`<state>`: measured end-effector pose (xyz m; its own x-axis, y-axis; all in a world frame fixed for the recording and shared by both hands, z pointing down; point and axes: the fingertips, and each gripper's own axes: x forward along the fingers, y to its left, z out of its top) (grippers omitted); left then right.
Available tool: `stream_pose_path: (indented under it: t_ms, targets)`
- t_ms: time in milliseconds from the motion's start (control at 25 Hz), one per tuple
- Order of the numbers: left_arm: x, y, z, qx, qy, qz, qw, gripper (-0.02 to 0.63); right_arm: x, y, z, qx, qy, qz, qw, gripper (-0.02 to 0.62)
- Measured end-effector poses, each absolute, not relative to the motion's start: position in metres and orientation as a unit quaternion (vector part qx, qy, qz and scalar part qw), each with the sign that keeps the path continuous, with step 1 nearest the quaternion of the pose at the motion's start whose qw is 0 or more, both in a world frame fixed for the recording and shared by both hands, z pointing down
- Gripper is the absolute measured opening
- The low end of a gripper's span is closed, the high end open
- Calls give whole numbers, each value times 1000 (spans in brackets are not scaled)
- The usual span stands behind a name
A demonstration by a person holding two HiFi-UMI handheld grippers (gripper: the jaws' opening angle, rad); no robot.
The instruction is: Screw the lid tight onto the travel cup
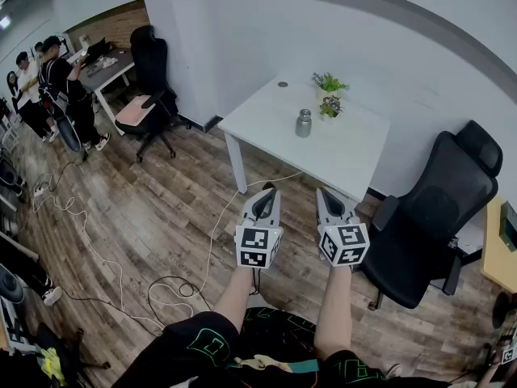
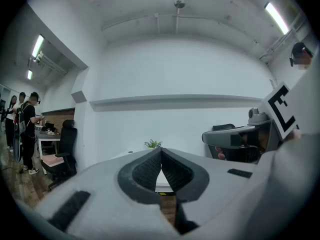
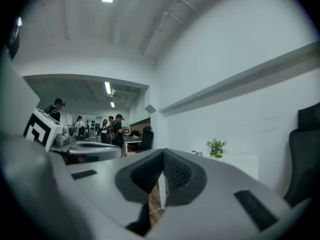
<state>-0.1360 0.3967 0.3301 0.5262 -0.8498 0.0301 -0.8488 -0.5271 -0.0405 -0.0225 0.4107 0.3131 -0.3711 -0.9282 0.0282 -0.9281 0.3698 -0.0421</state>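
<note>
Standing upright near the middle of a white rectangular table (image 1: 266,124), the small silver-grey metal travel cup (image 1: 303,124) is well apart from both grippers and touched by neither. Just beyond it sit two small potted green plants (image 1: 328,82), the nearer one (image 1: 329,107) close beside the cup. A little round grey disc (image 1: 282,84) lies by the table's far edge, too small to identify. The left gripper (image 1: 267,189) and the right gripper (image 1: 323,191), each grey with a white cube of square black markers, are held side by side in the air above the wood-plank floor (image 1: 161,208), short of the table and pointing toward it. In the left gripper view the ribbed black pads (image 2: 150,170) meet at their tips with nothing between them. The right gripper view shows the same: its pads (image 3: 176,173) are pressed together and empty. A black mesh office chair on castors (image 1: 436,208) stands to the right of the table, and a white cable (image 1: 214,233) trails across the floor from under it. Far to the left, several people (image 1: 48,79) stand by a grey desk with another black chair (image 1: 152,71).
</note>
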Motion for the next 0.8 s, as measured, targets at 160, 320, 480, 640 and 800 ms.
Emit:
stream_pose_path:
  t_ms: [160,320,480,640,800]
  targets:
    - [-140,393,331,-870,493,-19,4,6,-19,406,311,-566,824,-32,15,5]
    - [-139,388,333,-871,491,-17,-2,6,-15,403,309,-561,826,-40,25,5]
    - [-135,381,332,-872,490,-13,-5,6,-8,398,308,-559,828,-45,25,5]
    - [-128,377,328,-874,486,-12,-1,7,-2,394,302,-558,828,-47,33,5]
    - [-131,377,325,-872,489,-12,1,6,-2,393,303,-551,831,-58,43,5]
